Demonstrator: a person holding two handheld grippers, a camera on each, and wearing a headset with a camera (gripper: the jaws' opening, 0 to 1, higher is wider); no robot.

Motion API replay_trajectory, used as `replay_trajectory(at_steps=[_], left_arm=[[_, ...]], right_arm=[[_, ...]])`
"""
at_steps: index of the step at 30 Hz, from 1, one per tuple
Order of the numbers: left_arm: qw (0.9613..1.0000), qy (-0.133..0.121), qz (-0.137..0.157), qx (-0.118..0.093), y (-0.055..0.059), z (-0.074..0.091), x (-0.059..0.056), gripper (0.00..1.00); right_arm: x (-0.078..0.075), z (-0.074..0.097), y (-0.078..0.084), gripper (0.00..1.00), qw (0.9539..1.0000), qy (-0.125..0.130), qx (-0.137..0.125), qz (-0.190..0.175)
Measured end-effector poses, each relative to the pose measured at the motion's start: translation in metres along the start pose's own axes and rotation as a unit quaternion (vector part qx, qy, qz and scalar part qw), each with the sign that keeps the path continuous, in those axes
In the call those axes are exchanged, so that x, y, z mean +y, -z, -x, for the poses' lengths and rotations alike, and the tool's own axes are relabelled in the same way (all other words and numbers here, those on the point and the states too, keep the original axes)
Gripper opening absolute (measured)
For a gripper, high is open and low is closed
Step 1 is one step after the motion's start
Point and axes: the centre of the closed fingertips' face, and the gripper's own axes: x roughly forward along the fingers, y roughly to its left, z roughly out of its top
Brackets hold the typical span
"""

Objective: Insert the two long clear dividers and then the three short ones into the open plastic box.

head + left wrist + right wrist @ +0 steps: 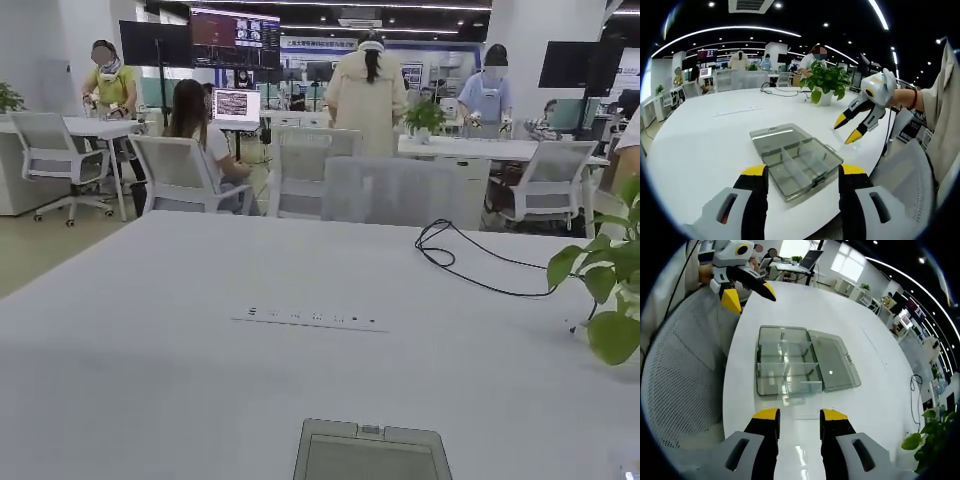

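The open plastic box (758, 365) lay flat on the white table (765, 310) just ahead of the person, its hinged lid (835, 362) folded out beside the tray and both halves a smoky, see-through grey with rounded corners and a small latch on the lid's edge. Thin clear dividers (787, 362) seemed to stand in the tray already, crossing to form several compartments, though their number could not be told against the glare. What looked like a loose clear strip (796, 401) rested on the table just beside the tray's near wall. The left gripper (803, 171) hovered over the table edge with its yellow-tipped jaws spread wide and nothing between them. The right gripper (800, 415) hung near the other side of the box, jaws parted and likewise empty. Such dividers would likely be very light, stiff and glossy, so prone to slip from hard tips and to skate on the smooth tabletop. They probably flex a little and could crack if squeezed hard. A pinch across the thin faces near the middle of the top edge looked soundest, leaving both ends free to drop into the wall slots.
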Motion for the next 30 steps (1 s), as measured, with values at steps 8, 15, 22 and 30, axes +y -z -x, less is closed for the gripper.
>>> replay_trajectory(at_steps=[8, 15, 22, 30], left_arm=[[0.9976, 0.03, 0.061, -0.014, -0.001, -0.003, -0.011, 0.47], [0.9941, 0.049, 0.094, -0.022, -0.002, -0.005, -0.018, 0.4], [0.9903, 0.059, 0.121, -0.034, -0.004, -0.004, -0.021, 0.3], [0.9859, 0.073, 0.144, -0.047, -0.008, -0.003, -0.023, 0.19]], right_arm=[[0.013, -0.006, -0.032, 0.32, 0.9991, 0.004, -0.034, 0.026], [0.025, -0.014, -0.06, 0.32, 0.9968, 0.001, -0.067, 0.044], [0.033, -0.017, -0.083, 0.32, 0.994, 0.0, -0.099, 0.047], [0.04, -0.019, -0.099, 0.32, 0.9909, -0.004, -0.125, 0.049]])
